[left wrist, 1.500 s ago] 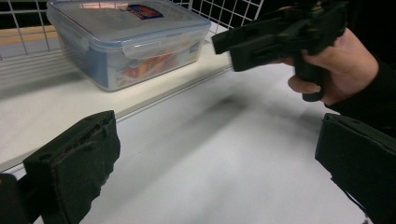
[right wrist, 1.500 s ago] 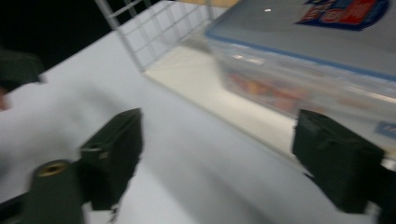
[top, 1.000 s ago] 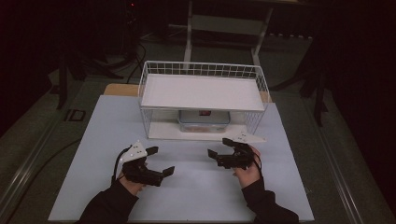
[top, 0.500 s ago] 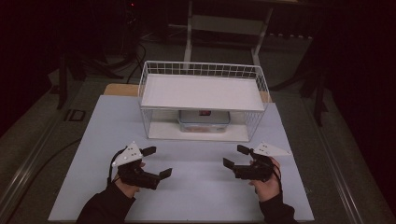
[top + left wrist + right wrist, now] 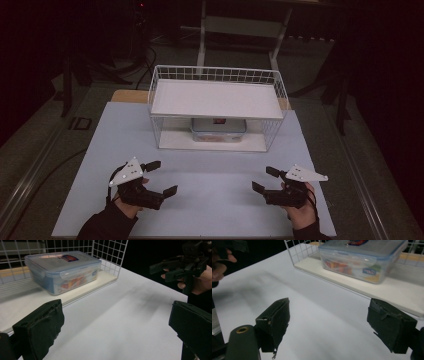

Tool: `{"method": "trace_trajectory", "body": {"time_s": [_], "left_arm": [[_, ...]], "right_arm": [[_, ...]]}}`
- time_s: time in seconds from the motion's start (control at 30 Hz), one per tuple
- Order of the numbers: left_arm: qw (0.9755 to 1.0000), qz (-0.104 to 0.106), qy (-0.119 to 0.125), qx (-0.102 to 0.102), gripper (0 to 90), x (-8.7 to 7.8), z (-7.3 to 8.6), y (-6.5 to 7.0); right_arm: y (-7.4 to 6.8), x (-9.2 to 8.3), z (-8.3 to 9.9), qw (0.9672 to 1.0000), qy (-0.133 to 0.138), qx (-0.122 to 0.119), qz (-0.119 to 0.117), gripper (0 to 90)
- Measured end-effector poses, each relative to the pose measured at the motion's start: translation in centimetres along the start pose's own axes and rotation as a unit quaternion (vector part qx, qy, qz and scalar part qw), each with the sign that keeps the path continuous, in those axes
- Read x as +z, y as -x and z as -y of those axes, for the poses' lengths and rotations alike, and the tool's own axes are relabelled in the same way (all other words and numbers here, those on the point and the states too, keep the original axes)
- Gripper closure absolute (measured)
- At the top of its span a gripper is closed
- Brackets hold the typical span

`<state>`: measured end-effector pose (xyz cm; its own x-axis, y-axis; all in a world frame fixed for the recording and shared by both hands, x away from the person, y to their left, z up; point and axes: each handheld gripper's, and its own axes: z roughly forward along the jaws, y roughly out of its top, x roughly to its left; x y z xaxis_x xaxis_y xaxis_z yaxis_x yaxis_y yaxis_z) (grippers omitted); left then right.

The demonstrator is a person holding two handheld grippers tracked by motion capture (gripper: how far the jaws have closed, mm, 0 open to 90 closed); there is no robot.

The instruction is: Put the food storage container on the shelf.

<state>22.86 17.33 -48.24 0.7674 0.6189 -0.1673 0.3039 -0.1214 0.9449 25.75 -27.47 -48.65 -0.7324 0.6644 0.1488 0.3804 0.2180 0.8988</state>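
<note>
While darkness surrounds, white table [image 5: 210,195] lies lit

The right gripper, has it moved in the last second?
Yes. The right gripper has drawn back from the wire rack toward the table's near edge and slightly rightward.

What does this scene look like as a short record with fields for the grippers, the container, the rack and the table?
left gripper: open, holding nothing, above the table's near left part
right gripper: open, holding nothing, above the table's near right part
container: clear plastic box, lid on, colourful contents inside, on the rack's lower shelf
rack: white wire frame, flat white top shelf with nothing on it
table: white surface, bare between the grippers
contact: neither gripper touches the container or rack
</note>
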Motion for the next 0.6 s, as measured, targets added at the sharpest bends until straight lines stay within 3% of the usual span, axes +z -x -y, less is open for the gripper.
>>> {"method": "trace_trajectory", "body": {"time_s": [0.2,0.33,0.43,0.6], "left_arm": [[1.0,-0.004,0.0,-0.002,0.0,-0.7,0.5,-0.1],[1.0,-0.006,-0.002,-0.004,0.0,-0.9,0.8,-0.2],[1.0,-0.007,-0.005,-0.003,0.0,-0.9,1.1,-0.3],[0.9999,-0.008,-0.008,0.002,0.0,-0.7,1.4,-0.4]], "right_arm": [[0.3,-1.1,1.0,0.9999,-0.011,-0.006,0.007,16.1],[1.0,-1.5,1.5,0.9999,-0.007,-0.002,-0.007,15.9],[1.3,-1.6,1.8,0.9998,-0.015,-0.008,-0.009,15.7],[1.9,-1.4,2.4,0.9995,-0.031,0.003,-0.004,16.1]]}}
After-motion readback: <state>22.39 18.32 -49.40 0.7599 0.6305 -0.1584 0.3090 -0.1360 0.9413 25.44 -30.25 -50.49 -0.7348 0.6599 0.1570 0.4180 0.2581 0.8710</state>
